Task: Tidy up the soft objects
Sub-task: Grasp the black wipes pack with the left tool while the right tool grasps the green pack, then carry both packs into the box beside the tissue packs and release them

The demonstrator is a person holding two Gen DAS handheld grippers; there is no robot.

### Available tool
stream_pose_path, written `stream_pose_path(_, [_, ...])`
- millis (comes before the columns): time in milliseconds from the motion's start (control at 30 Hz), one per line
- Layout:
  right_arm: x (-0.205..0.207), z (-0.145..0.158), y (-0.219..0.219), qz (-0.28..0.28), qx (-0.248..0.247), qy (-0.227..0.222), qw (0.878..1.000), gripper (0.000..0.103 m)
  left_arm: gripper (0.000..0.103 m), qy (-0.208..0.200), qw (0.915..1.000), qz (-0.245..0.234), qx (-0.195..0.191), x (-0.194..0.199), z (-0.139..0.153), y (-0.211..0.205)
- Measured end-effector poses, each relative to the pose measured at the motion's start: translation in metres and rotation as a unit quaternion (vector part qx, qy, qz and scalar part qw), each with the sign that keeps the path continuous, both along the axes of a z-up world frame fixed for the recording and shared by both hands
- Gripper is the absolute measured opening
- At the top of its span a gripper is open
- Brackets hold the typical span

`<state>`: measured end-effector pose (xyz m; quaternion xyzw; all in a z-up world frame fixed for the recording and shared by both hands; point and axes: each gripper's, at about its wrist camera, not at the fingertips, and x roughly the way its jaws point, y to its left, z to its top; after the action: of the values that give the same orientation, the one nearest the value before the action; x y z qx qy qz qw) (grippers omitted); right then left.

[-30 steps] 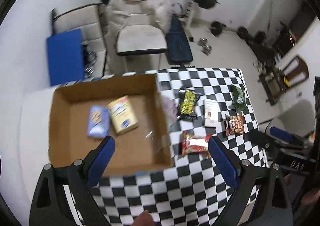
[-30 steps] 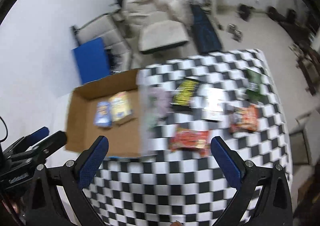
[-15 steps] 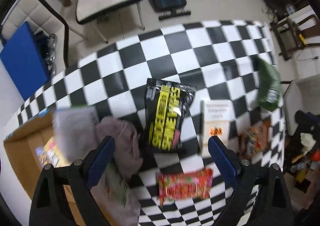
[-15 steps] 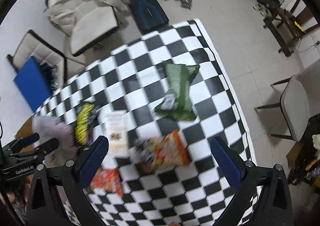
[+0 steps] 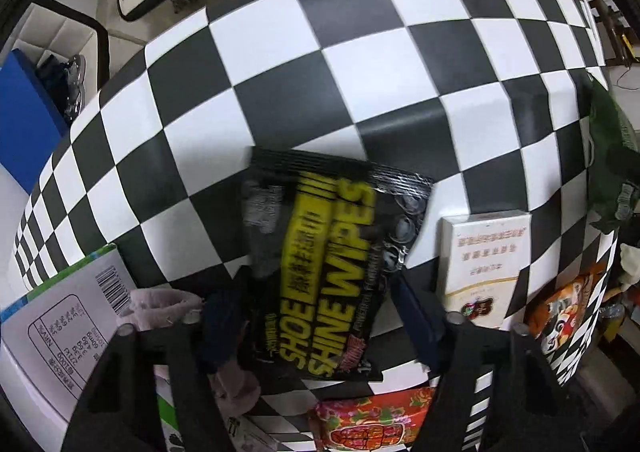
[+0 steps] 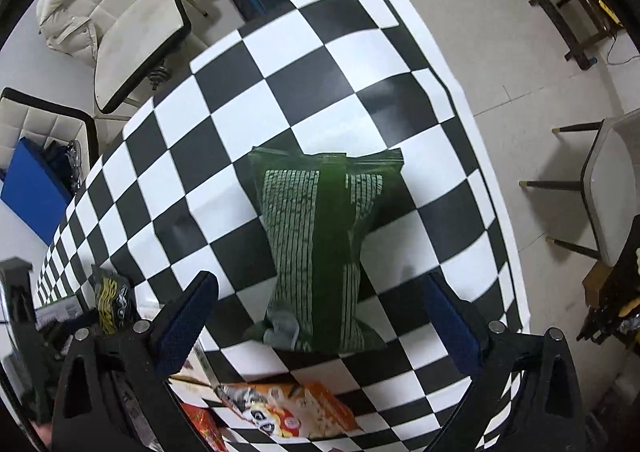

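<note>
A black and yellow shoe shine wipes pack lies on the checkered table. My left gripper is open and low over it, one finger on each side of its near end. A green packet lies flat in the right wrist view. My right gripper is open around its near end, fingers apart from it. A pink soft cloth lies by the left finger. The wipes pack also shows in the right wrist view.
A white box, a red packet and an orange snack bag lie near the wipes. A printed carton sits at the left. The orange bag lies below the green packet. The table edge runs along the right.
Both grippers have dropped down close to the table. The left one now straddles the wipes pack and the right one the green packet. The cardboard box has left view.
</note>
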<state>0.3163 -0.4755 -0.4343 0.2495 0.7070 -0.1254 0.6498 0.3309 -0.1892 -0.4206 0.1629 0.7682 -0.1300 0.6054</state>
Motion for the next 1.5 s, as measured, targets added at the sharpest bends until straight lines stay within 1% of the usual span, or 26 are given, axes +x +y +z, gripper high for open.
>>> stream_pose_path(33, [0.001, -0.005, 0.0, -0.001, 0.004, 0.004, 1.0, 0.089, 0.055, -0.002, 1.0, -0.003, 0.002, -0.001, 0.001, -0.001])
stream_pose_path(67, [0.001, -0.011, 0.0, -0.001, 0.006, 0.01, 1.0, 0.083, 0.053, -0.004, 1.0, -0.004, 0.006, -0.003, 0.002, -0.003])
stream_pose_path(133, [0.003, -0.021, 0.004, 0.001, 0.004, 0.022, 1.0, 0.051, 0.051, -0.008, 1.0, -0.001, 0.003, -0.005, 0.005, -0.003])
stream_pose_path(167, [0.002, -0.02, 0.004, -0.001, -0.007, 0.021, 1.0, 0.047, 0.05, -0.013, 0.9999, 0.003, 0.002, -0.006, 0.008, -0.003])
stream_pose_path(200, [0.003, -0.018, 0.005, 0.0, -0.014, 0.016, 1.0, 0.039, 0.05, -0.019, 0.9998, 0.009, -0.001, -0.007, 0.013, -0.003])
stream_pose_path(233, [0.002, -0.015, 0.007, 0.001, -0.016, 0.011, 1.0, 0.036, 0.05, -0.024, 0.9996, 0.015, -0.006, -0.006, 0.02, -0.002])
stream_pose_path(267, [0.0, -0.012, 0.007, 0.002, -0.018, 0.01, 1.0, 0.036, 0.05, -0.029, 0.9993, 0.019, -0.012, -0.006, 0.025, -0.001])
stream_pose_path(333, [-0.003, -0.001, 0.012, 0.011, -0.023, 0.0, 1.0, 0.035, 0.05, -0.047, 0.9979, 0.034, -0.029, -0.01, 0.045, 0.003])
stream_pose_path(433, [-0.012, 0.023, 0.023, 0.017, -0.019, -0.025, 0.999, 0.035, 0.05, -0.066, 0.9942, 0.058, -0.061, -0.014, 0.077, 0.014])
stream_pose_path(500, [-0.021, 0.043, 0.036, 0.025, -0.008, -0.047, 0.999, 0.034, 0.05, -0.079, 0.9897, 0.076, -0.092, -0.023, 0.105, 0.026])
stream_pose_path(567, [-0.031, 0.063, 0.052, 0.032, 0.003, -0.066, 0.997, 0.034, 0.05, -0.094, 0.9852, 0.091, -0.111, -0.029, 0.13, 0.04])
stream_pose_path(633, [-0.046, 0.089, 0.076, 0.044, 0.021, -0.09, 0.995, 0.034, 0.05, -0.113, 0.9795, 0.107, -0.128, -0.036, 0.154, 0.06])
stream_pose_path(700, [-0.056, 0.109, 0.105, 0.059, 0.036, -0.108, 0.992, 0.034, 0.05, -0.137, 0.9734, 0.124, -0.136, -0.051, 0.179, 0.086])
stream_pose_path(733, [-0.063, 0.12, 0.113, 0.066, 0.045, -0.116, 0.99, 0.034, 0.05, -0.144, 0.9712, 0.131, -0.138, -0.055, 0.184, 0.098])
stream_pose_path(833, [-0.087, 0.15, 0.16, 0.094, 0.073, -0.14, 0.983, 0.034, 0.05, -0.164, 0.9636, 0.16, -0.138, -0.093, 0.206, 0.149])
stream_pose_path(933, [-0.11, 0.175, 0.224, 0.131, 0.106, -0.155, 0.973, 0.034, 0.05, -0.167, 0.9576, 0.19, -0.138, -0.117, 0.213, 0.199])
stream_pose_path(1000, [-0.125, 0.187, 0.262, 0.157, 0.116, -0.158, 0.968, 0.034, 0.05, -0.169, 0.9532, 0.213, -0.133, -0.135, 0.215, 0.231])
stream_pose_path(1067, [-0.134, 0.196, 0.306, 0.182, 0.127, -0.163, 0.961, 0.034, 0.05, -0.172, 0.9486, 0.234, -0.126, -0.147, 0.216, 0.262])
stream_pose_path(1167, [-0.141, 0.203, 0.354, 0.207, 0.129, -0.162, 0.956, 0.034, 0.05, -0.173, 0.9412, 0.265, -0.118, -0.157, 0.217, 0.3])
stream_pose_path(1233, [-0.142, 0.201, 0.387, 0.223, 0.125, -0.157, 0.954, 0.034, 0.05, -0.179, 0.9372, 0.277, -0.114, -0.158, 0.22, 0.323])
stream_pose_path(1300, [-0.139, 0.197, 0.412, 0.232, 0.112, -0.153, 0.954, 0.034, 0.05, -0.187, 0.9368, 0.277, -0.102, -0.157, 0.221, 0.34])
stream_pose_path(1367, [-0.129, 0.19, 0.423, 0.235, 0.099, -0.148, 0.955, 0.034, 0.05, -0.191, 0.9369, 0.278, -0.09, -0.151, 0.22, 0.354])
stream_pose_path(1433, [-0.115, 0.181, 0.436, 0.236, 0.081, -0.142, 0.958, 0.034, 0.05, -0.193, 0.9387, 0.275, -0.074, -0.138, 0.212, 0.367])
stream_pose_path(1500, [-0.098, 0.168, 0.446, 0.241, 0.06, -0.132, 0.959, 0.034, 0.05, -0.191, 0.9391, 0.278, -0.067, -0.124, 0.203, 0.376])
